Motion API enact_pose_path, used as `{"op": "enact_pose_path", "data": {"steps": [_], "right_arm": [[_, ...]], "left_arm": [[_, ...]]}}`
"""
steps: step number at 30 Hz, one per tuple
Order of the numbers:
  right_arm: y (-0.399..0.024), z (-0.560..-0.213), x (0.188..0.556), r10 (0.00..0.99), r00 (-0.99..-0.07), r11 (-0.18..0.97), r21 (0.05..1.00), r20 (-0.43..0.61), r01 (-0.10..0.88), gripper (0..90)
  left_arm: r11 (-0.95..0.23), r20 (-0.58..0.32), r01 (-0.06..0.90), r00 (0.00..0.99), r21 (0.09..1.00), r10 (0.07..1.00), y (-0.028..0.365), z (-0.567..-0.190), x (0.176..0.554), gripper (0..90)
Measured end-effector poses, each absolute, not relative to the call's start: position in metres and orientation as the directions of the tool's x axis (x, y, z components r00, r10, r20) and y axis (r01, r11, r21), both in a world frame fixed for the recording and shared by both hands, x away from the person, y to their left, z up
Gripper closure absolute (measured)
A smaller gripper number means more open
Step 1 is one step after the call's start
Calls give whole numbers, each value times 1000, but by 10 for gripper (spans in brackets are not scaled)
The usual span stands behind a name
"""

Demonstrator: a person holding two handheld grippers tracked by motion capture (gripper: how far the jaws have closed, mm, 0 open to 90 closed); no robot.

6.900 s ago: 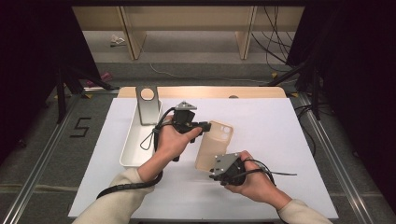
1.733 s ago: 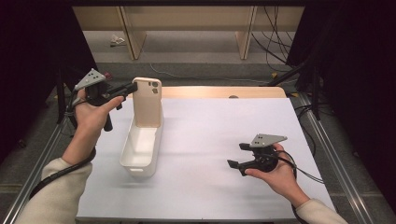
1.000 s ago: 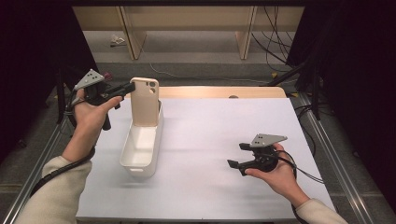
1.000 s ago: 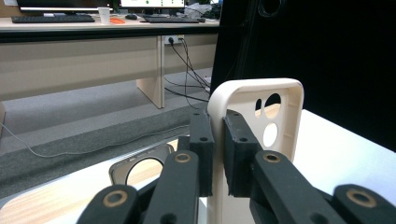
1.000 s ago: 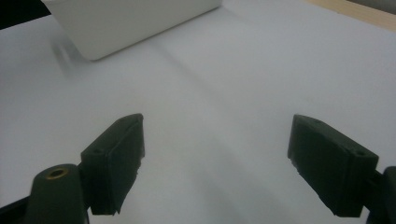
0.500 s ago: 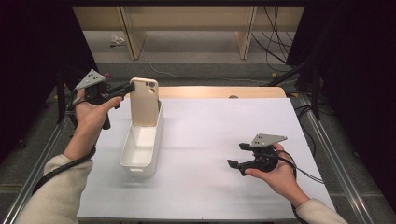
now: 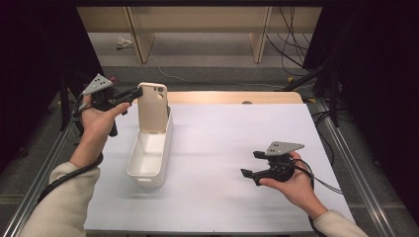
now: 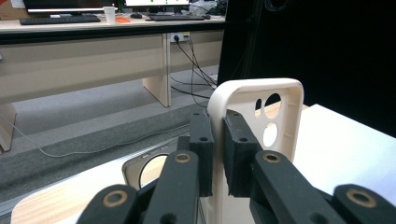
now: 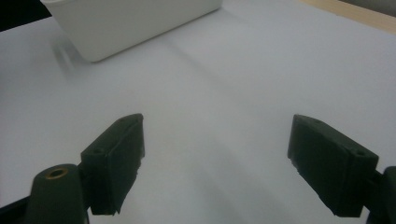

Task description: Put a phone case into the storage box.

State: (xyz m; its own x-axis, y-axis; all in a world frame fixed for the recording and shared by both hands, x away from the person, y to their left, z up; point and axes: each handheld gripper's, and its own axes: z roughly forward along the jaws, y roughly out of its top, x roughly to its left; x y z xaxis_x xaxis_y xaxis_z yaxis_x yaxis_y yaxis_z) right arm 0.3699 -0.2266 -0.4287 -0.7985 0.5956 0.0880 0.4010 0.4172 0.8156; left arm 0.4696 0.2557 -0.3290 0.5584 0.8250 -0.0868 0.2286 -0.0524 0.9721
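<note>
- The left gripper [image 7: 134, 92] pinches the top edge of the beige phone case [image 7: 152, 106]; the case stands upright, long axis vertical, its lower end inside the far end of the white bin [image 7: 148, 160]
- The right gripper [image 7: 252, 164], jaws spread and empty, rests well apart on the white table [image 7: 222, 133]; the left hand is the nearer one
- No brand, label or readable writing on case or bin

The high view looks forward and down from the 6 o'clock side, taking in the whole table [image 7: 222, 128]. The left gripper view sits close behind its jaws, level, facing 3 o'clock past the case [image 8: 261, 121]. The right gripper view faces 10 o'clock, low over the table. It shares the bin [image 9: 126, 23] with the high view.
</note>
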Motion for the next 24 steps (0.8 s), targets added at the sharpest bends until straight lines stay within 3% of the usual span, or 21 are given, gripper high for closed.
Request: {"op": "enact_pose_path", "data": {"steps": [24], "right_arm": [[-227,-428,370,597,-798,414,818,87,399,197]], "left_arm": [[-51,-90,241,541,969,836,258,-340,477,828]]}}
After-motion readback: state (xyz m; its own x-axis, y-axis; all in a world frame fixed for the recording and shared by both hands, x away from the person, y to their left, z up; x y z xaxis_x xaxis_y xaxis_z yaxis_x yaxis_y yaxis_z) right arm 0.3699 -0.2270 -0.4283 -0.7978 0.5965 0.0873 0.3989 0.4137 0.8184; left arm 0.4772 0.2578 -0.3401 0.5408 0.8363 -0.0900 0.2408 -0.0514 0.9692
